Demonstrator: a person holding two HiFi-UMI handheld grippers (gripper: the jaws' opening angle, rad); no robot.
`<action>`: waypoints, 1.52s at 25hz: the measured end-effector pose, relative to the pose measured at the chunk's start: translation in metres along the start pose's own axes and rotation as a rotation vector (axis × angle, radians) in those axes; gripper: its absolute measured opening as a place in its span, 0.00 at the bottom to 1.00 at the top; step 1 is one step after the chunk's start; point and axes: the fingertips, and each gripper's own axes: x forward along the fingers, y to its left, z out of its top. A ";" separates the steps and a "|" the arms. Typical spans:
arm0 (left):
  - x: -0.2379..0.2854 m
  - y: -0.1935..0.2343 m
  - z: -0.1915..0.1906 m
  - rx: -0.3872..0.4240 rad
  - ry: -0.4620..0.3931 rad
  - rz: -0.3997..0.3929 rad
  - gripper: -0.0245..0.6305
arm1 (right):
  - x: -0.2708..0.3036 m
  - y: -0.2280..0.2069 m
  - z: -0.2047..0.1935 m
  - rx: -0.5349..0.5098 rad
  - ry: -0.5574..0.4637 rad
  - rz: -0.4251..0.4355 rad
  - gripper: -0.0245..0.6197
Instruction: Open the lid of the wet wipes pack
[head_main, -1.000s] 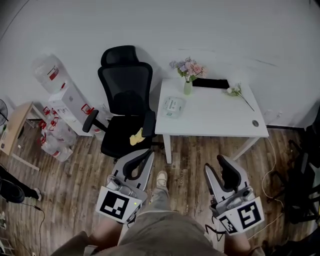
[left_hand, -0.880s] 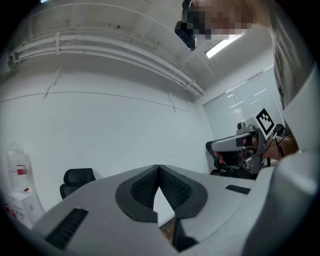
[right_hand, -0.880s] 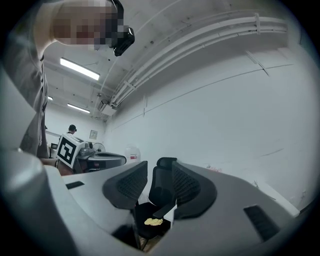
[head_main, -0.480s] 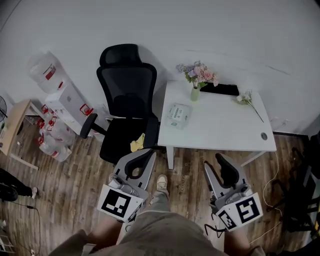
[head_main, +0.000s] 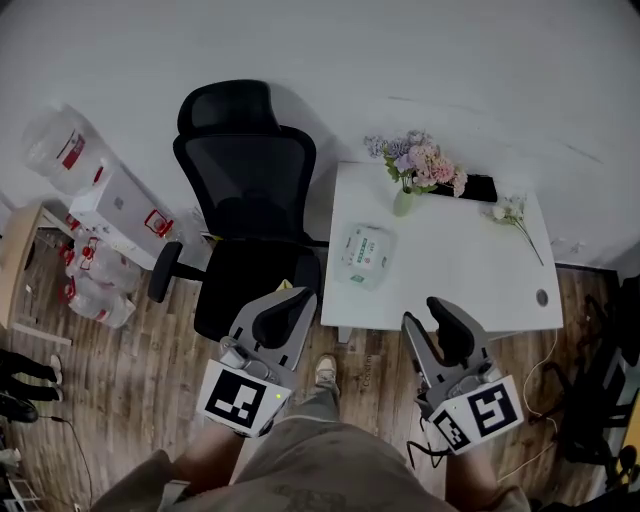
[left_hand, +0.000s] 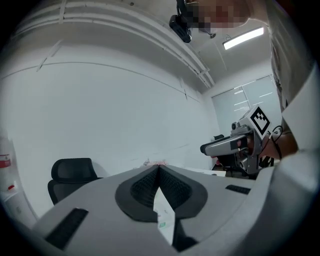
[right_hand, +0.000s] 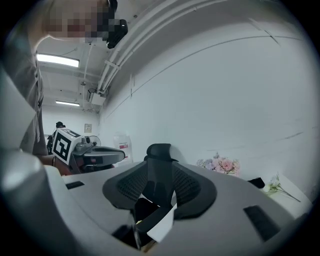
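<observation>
I list: left hand-held gripper (left_hand: 159, 166), jaws together, empty; right hand-held gripper (right_hand: 160, 167), jaws partly apart, empty; both clear of the wet wipes pack (head_main: 366, 254) on the table (head_main: 470, 280).

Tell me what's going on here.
A person stands before a white table with a gripper in each hand. The wet wipes pack lies on the table, untouched. The left gripper has its fingers together, the right gripper has them apart, and neither holds anything.
</observation>
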 end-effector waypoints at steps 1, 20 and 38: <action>0.009 0.011 -0.001 -0.005 0.003 -0.006 0.06 | 0.014 -0.005 0.002 -0.003 0.006 -0.002 0.30; 0.109 0.113 -0.009 -0.031 0.004 -0.070 0.06 | 0.149 -0.068 0.013 -0.030 0.064 -0.067 0.30; 0.194 0.115 -0.087 -0.091 0.169 -0.059 0.06 | 0.236 -0.132 -0.085 0.086 0.257 -0.084 0.31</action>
